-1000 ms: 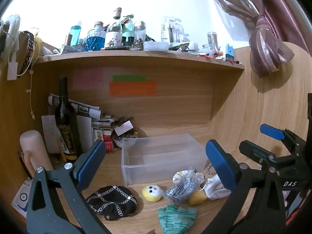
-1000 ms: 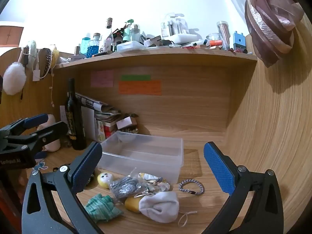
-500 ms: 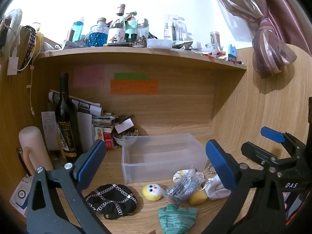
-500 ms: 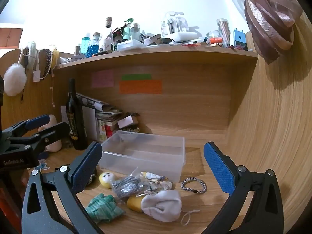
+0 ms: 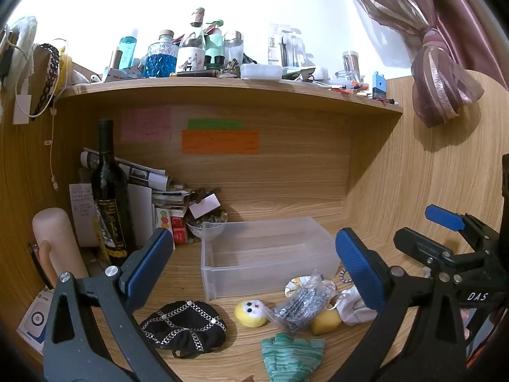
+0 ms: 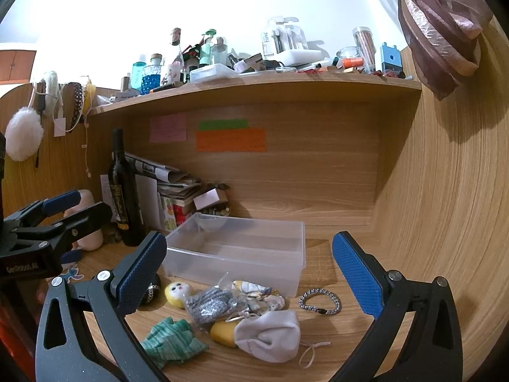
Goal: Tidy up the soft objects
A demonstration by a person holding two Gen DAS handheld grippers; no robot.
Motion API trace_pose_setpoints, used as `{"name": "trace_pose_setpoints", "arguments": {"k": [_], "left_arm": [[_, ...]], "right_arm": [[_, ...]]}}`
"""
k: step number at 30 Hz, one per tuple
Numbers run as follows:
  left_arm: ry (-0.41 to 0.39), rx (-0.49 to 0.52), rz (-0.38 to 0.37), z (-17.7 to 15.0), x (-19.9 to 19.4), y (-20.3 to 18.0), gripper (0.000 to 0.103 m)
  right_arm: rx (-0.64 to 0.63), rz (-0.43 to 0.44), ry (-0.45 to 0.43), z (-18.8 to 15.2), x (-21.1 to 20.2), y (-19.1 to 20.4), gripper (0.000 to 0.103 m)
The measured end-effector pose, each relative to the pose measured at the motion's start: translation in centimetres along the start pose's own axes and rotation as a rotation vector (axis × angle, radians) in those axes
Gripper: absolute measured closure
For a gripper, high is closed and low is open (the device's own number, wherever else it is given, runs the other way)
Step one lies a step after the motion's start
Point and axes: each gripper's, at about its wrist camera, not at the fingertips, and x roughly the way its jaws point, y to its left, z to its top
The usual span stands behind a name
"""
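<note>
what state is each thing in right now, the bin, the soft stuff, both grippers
clear bin: open, nothing in it
white pouch: on desk, outside bin
green cloth: crumpled, on desk
yellow doll head: on desk, in front of bin
black cap: on desk, left of pile
beaded bracelet: flat on desk
left gripper: open, holding nothing
right gripper: open, holding nothing

The left finger hides most of the black pouch (image 6: 152,291) in the right wrist view. Writing on the orange note (image 5: 220,142) is too small to read.
</note>
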Motion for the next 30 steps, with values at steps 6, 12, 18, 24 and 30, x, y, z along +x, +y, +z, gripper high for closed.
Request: {"name": "trace_pose_setpoints", "arguments": {"k": [6, 12, 18, 24, 30], "left_arm": [[-0.003, 0.001, -0.002, 0.06, -0.22, 0.05, 0.000], [-0.011, 0.021, 0.005, 0.25, -0.53, -0.14, 0.000], [-0.011, 0.028, 0.007, 0.23, -0.53, -0.23, 0.000], [-0.009, 0.031, 0.005, 0.16, -0.51, -0.29, 0.000], [-0.009, 0.031, 0.007, 0.12, -0.44, -0.51, 0.000]], "right_arm": [[0.000, 0.001, -0.006, 0.19, -0.13, 0.09, 0.000], [-0.001, 0.002, -0.011, 0.27, -0.18, 0.13, 0.000], [0.009, 0.008, -0.014, 0.39, -0.13, 0.17, 0.000], [0.008, 0.011, -0.020, 0.42, -0.16, 0.30, 0.000], [0.010, 0.016, -0.022, 0.50, -0.14, 0.32, 0.000]]}}
